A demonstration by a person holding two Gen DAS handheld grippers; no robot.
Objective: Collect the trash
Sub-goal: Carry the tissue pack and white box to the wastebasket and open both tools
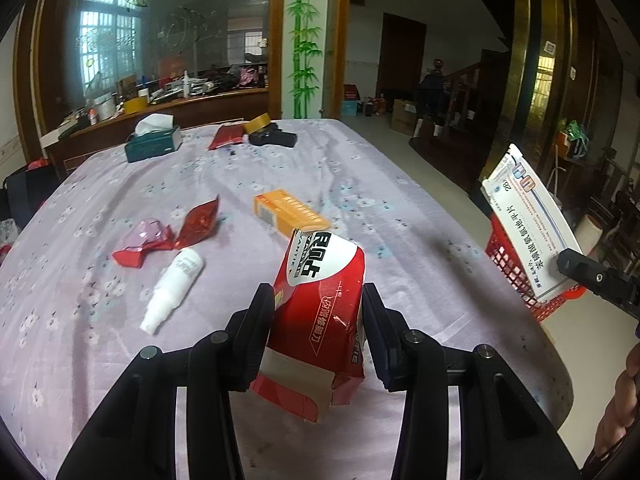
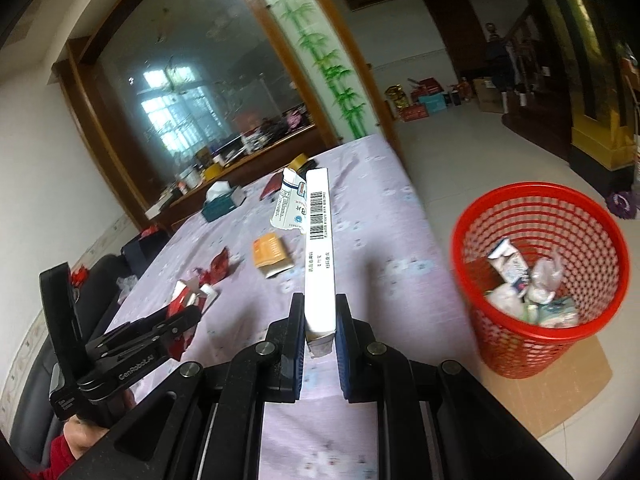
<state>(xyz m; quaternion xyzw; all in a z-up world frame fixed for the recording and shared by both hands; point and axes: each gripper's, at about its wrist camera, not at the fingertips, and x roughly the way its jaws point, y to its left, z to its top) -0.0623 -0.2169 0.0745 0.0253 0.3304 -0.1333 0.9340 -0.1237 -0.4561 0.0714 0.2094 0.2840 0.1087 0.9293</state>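
My left gripper (image 1: pixel 318 304) is shut on a crumpled red and white carton (image 1: pixel 320 320), held above the table's near edge. In the right wrist view my right gripper (image 2: pixel 319 312) is shut on a flat white box (image 2: pixel 319 256) with a barcode, held edge-up over the table's right side. That white box (image 1: pixel 524 216) also shows at the right of the left wrist view, in front of the red mesh bin (image 1: pixel 508 268). The bin (image 2: pixel 536 276) stands on the floor right of the table and holds several pieces of trash. The left gripper (image 2: pixel 188 312) appears at lower left.
On the lilac cloth table (image 1: pixel 400 200) lie an orange box (image 1: pixel 288 210), a white spray bottle (image 1: pixel 172 290), red and pink wrappers (image 1: pixel 168 232), a green tissue box (image 1: pixel 154 142), a tape roll (image 1: pixel 258 122) and a black object (image 1: pixel 276 138). A cluttered sideboard stands behind.
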